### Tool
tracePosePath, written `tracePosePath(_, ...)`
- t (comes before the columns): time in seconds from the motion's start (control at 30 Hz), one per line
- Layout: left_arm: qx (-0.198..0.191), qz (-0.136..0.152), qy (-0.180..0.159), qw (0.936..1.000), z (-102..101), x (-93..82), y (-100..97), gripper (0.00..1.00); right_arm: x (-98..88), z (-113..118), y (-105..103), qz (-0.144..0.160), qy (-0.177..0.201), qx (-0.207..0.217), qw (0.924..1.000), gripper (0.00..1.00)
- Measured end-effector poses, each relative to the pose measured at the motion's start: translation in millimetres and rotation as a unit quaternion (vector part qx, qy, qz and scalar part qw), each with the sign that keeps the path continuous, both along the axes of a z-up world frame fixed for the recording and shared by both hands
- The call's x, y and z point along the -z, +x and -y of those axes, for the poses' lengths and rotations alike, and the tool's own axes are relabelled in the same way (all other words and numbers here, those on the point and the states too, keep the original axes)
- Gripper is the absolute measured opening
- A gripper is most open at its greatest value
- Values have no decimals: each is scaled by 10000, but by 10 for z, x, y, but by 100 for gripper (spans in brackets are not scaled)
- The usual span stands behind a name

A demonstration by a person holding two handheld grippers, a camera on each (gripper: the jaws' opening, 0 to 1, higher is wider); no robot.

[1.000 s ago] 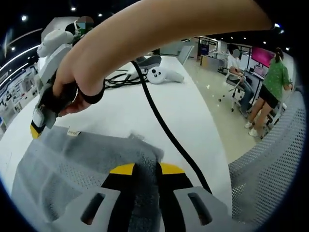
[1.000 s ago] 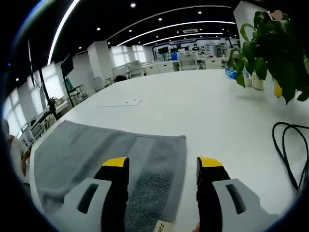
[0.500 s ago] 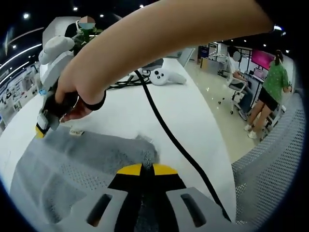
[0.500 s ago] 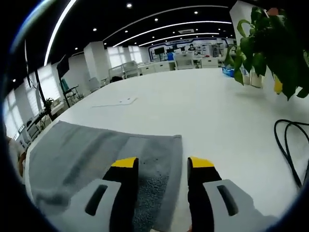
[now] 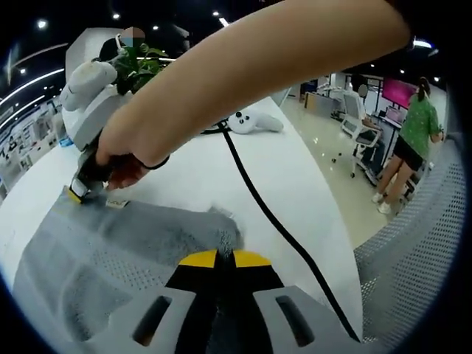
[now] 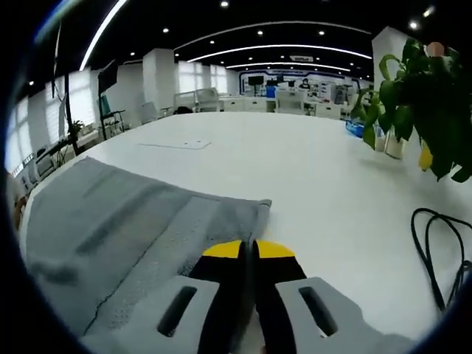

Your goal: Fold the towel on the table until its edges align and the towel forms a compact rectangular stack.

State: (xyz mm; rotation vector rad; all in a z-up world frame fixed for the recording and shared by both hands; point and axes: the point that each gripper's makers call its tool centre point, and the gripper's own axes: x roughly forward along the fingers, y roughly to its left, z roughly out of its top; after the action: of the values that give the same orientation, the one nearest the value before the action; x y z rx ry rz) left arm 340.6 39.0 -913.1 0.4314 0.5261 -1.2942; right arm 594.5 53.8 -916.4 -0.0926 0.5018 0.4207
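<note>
**Inspector A:** Towel [image 5: 110,243] lies flat on the white surface [image 6: 310,184], close to the surface's long edge beside the mesh chair [image 5: 413,243]. We find both grippers closed on the same short end of it. The left gripper [image 5: 219,258] has its yellow-tipped jaws pinched together over one corner. In the right gripper view the right gripper [image 6: 249,249] shows its jaws shut with grey cloth running between them at the other corner.

**Inspector B:** Agreed. In the left gripper view the person's hand [image 5: 129,158] brings that right gripper down onto the far corner, next to the small label [image 5: 116,202]. We judge the step in hand to be the first fold, with both corners secured and the lift not yet made.

**Inspector A:** Our recommendation: raise both corners together and level, so the held edge stays taut and straight, then carry it over the towel toward the opposite end. Uneven height would skew the fold.

**Inspector B:** We add two cautions. The black cable [image 5: 273,214] crosses the surface just beside the towel's corner and could snag it. The held edge should be laid squarely on the opposite edge before either gripper lets go.
</note>
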Motion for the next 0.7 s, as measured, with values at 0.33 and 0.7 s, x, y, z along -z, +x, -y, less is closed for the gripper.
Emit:
tracePosePath(0.33,6,-42,-28,10000,-4,3,2,5,-8,19,-24,-71,148,78,9998,2)
tracePosePath(0.7,28,-70,-63,10000,-9,16,4,5,-15,38,-33,-82,305,136,9994,2)
